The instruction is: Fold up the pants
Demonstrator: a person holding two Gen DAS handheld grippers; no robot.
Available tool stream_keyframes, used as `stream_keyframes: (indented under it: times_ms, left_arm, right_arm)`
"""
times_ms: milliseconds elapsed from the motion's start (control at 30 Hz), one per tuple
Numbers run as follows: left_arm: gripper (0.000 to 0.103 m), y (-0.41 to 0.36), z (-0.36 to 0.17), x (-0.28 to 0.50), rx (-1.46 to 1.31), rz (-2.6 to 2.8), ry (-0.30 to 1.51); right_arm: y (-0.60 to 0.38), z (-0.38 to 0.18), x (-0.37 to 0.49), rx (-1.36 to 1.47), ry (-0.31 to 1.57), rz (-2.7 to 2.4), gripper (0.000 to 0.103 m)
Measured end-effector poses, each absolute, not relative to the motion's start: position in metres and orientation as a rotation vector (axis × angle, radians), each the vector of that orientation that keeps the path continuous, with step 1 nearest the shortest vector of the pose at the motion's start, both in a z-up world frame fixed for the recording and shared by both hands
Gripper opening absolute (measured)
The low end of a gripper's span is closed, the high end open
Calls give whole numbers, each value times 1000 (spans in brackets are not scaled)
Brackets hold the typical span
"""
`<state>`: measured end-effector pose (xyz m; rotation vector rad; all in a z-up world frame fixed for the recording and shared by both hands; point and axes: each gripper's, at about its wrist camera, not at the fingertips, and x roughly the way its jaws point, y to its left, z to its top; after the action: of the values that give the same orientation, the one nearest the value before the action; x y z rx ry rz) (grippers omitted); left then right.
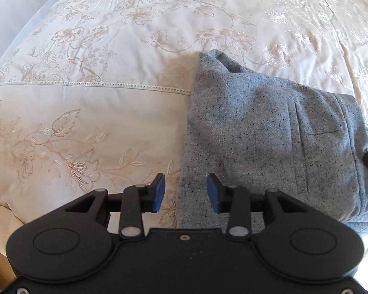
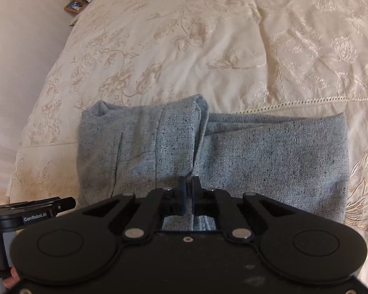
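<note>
1. Location. The pants (image 2: 208, 152) lie on the bed, on a cream embroidered bedspread (image 1: 85, 112), already gathered into a compact, several-layer bundle. In the right wrist view one folded panel with a pocket seam overlaps a flatter panel beside it.

2. Left gripper (image 1: 186, 192). Its fingers stand apart and hold nothing. They hover over the near edge of the bundle, one blue pad above the bedspread, the other above the cloth, with no contact visible.

3. Right gripper (image 2: 189, 191). Its fingers are clenched on a raised ridge of the grey cloth where the two panels meet; a thin pleat of fabric runs up between the pads.

4. Material. The cloth is a speckled grey-blue woven fabric. It appears soft and limp: edges round over instead of creasing sharply, and the top flap sags at its corner. Expect it to be light, to drape from any pinch point, and to offer no stiffness of its own.

5. Grip behaviour. The weave looks coarse and matte, so slipping out of rubber pads is unlikely. The likelier fault is catching only the top layer, which would peel the stack open.

6. Where to hold. Pinch at a folded edge or corner, taking all layers together, ideally at two spread points so the span between does not droop. The bedspread is also soft; a low pinch may catch it as well.
</note>
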<state>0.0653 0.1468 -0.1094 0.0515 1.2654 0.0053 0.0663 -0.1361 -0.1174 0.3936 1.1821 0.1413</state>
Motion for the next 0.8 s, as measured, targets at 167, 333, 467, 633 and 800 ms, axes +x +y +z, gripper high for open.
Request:
stream_keyframes:
  times_ms: [167, 333, 467, 633, 800]
  left_arm:
    - [48, 138, -106, 71, 49, 21, 1241]
    - [48, 124, -98, 71, 50, 8, 1222]
    - [48, 107, -98, 70, 71, -25, 1222]
    - [48, 82, -106, 74, 105, -78, 1235]
    - [48, 55, -99, 81, 151, -136, 1212]
  right_arm:
    - [-137, -79, 50, 363, 1121, 185, 4]
    - [-155, -61, 26, 316, 1085, 137, 4]
    - [-181, -55, 8, 256, 1075, 43, 4]
    - [-206, -72, -2, 175, 1130, -63, 4]
    - [-207, -98, 3, 111, 1222, -130, 9]
